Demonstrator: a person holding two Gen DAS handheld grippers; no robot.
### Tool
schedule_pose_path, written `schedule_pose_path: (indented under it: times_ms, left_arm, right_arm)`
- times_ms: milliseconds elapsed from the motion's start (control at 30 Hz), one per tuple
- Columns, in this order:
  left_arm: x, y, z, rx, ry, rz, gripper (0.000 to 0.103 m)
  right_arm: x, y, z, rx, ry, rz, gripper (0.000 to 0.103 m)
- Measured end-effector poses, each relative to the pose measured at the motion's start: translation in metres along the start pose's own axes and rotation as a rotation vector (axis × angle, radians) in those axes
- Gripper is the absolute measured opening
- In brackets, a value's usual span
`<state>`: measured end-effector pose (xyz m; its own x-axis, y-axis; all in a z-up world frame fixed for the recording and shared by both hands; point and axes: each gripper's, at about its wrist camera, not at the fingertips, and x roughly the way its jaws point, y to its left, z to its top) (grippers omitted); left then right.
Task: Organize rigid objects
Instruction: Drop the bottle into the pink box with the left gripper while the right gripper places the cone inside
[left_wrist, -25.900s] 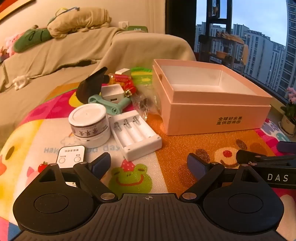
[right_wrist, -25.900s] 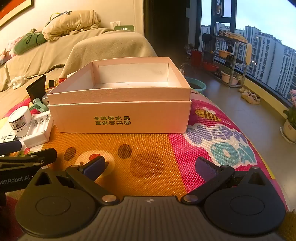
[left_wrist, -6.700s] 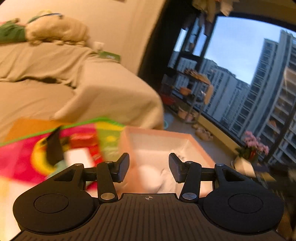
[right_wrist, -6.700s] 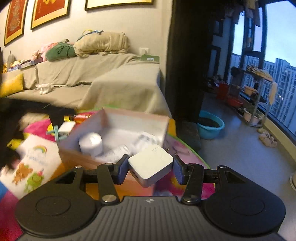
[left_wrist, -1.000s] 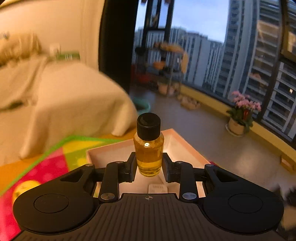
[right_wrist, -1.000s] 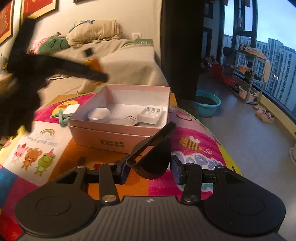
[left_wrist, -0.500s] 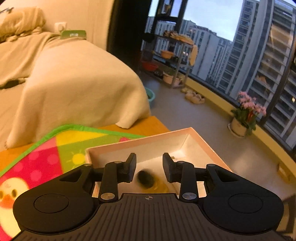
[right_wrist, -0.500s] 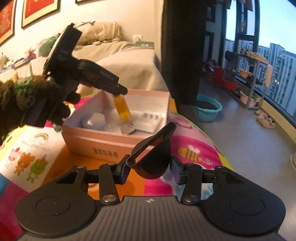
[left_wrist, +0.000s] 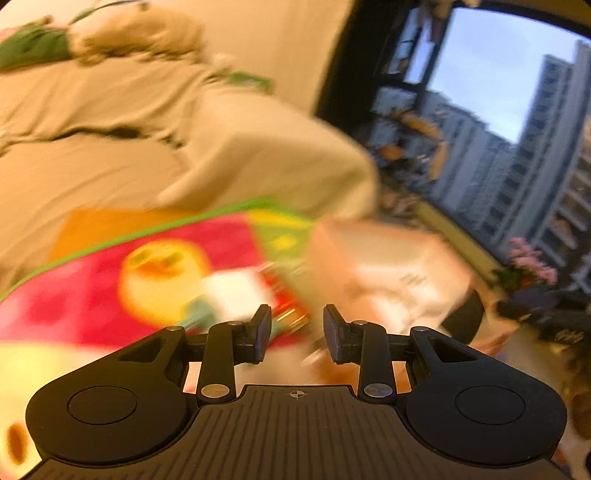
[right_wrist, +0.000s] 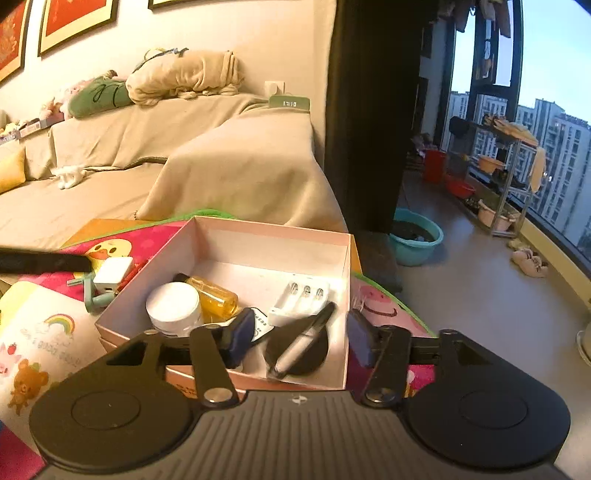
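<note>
Pink box (right_wrist: 258, 236) stands on the colourful mat (right_wrist: 40, 332), its left wall just beside a white adapter (right_wrist: 112, 275); inside, left to right: white jar (right_wrist: 173, 306), amber bottle (right_wrist: 214, 297) lying down, white battery holder (right_wrist: 304, 299), and a black stand (right_wrist: 299, 345) in the near right corner against the right wall. Open floor lies right of the box. Left gripper (left_wrist: 297, 334), in a blurred view, holds nothing, jaws slightly parted; right gripper (right_wrist: 301, 339), jaws opening, hangs over the stand, pads clear of it.
</note>
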<state>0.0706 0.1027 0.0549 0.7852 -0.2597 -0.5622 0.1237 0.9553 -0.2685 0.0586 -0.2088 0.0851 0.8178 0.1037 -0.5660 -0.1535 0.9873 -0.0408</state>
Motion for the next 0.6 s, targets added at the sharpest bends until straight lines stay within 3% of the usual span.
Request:
schedule_pose_path:
  times_ms: [67, 300, 467, 533, 600]
  left_arm:
    - [-0.002, 0.012, -0.007, -0.021, 0.019, 0.037, 0.034]
    - [0.007, 0.031, -0.008, -0.074, 0.041, 0.029, 0.034]
    - [0.009, 0.025, -0.006, -0.071, -0.002, 0.109, 0.034]
    - [0.009, 0.029, -0.001, -0.102, -0.027, 0.119, 0.034]
    - [0.010, 0.026, 0.008, -0.071, -0.048, 0.113, 0.034]
  right_arm:
    - [-0.004, 0.001, -0.006, 0.013, 0.006, 0.012, 0.062]
    - [-0.019, 0.012, -0.037, 0.005, 0.062, 0.006, 0.065]
    - [-0.026, 0.021, -0.049, -0.025, 0.089, 0.003, 0.070]
    - [-0.023, 0.025, -0.051, -0.031, 0.102, -0.005, 0.071]
    - [-0.019, 0.028, -0.053, -0.025, 0.116, -0.008, 0.071]
